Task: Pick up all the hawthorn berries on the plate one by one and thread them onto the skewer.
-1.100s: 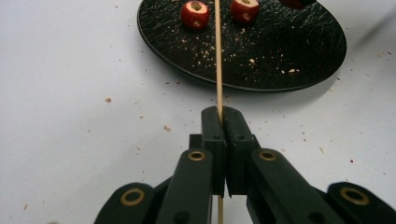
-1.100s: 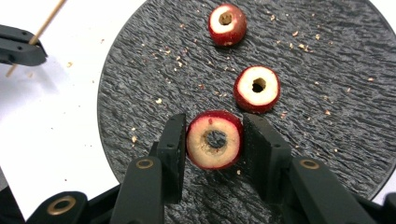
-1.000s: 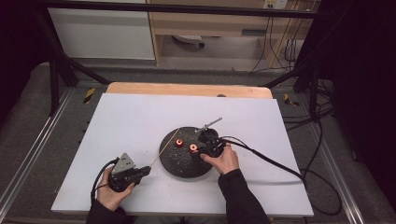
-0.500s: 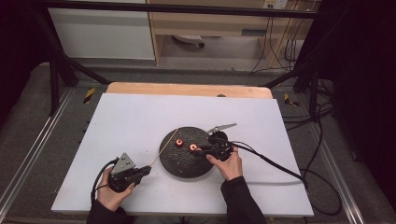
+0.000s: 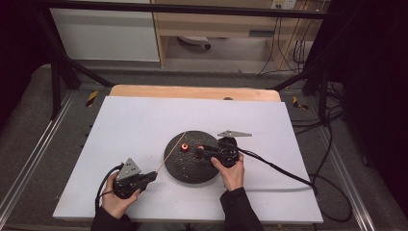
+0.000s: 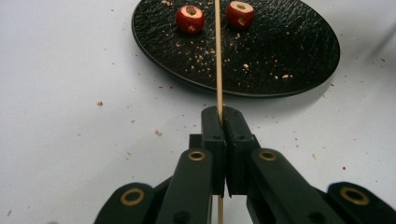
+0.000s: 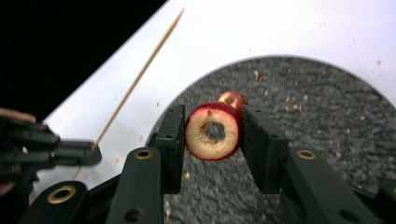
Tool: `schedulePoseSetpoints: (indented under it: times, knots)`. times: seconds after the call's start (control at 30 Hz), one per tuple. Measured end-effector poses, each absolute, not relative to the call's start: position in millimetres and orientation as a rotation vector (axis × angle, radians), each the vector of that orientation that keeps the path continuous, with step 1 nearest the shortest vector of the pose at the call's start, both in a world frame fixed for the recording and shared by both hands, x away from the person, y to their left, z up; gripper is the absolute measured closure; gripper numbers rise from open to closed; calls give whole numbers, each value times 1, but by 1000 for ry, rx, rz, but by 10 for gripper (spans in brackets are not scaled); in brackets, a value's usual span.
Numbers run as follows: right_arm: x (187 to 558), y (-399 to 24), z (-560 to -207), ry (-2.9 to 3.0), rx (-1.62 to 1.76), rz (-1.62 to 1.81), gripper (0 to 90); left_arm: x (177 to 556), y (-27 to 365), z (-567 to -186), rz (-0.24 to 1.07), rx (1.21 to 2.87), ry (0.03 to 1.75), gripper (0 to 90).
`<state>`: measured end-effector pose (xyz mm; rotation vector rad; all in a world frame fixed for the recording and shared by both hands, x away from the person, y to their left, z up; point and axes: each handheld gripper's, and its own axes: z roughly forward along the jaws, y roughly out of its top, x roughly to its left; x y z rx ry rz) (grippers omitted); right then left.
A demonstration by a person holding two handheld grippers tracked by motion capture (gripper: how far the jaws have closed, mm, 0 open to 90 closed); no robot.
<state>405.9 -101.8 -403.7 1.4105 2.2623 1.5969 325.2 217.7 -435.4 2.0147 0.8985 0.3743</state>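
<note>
A black round plate lies mid-table. My right gripper reaches over it from the right and is shut on a red cored fruit, whose hole faces the camera. Another red fruit sits just behind it on the plate. My left gripper, near the table's front left, is shut on a thin wooden skewer that points up-right across the plate's left edge. In the left gripper view two red cored fruits flank the skewer's far end on the plate.
The plate stands on a white sheet over a wooden table. Crumbs dot the plate and the sheet near it. A black cable trails right from the right gripper. Metal frame rails run along both sides.
The right hand has rolled, so the grey plate on its gripper swung from pointing up-right to lying level. The left gripper and skewer have stayed in place.
</note>
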Motion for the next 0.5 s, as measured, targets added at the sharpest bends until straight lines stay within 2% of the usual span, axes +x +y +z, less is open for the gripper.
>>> schedulePoseSetpoints:
  times: [0.5]
  knots:
    - [410, -95, -401, 1949, 1472, 1892, 620, 321, 216, -432, 384, 1973, 895, 881]
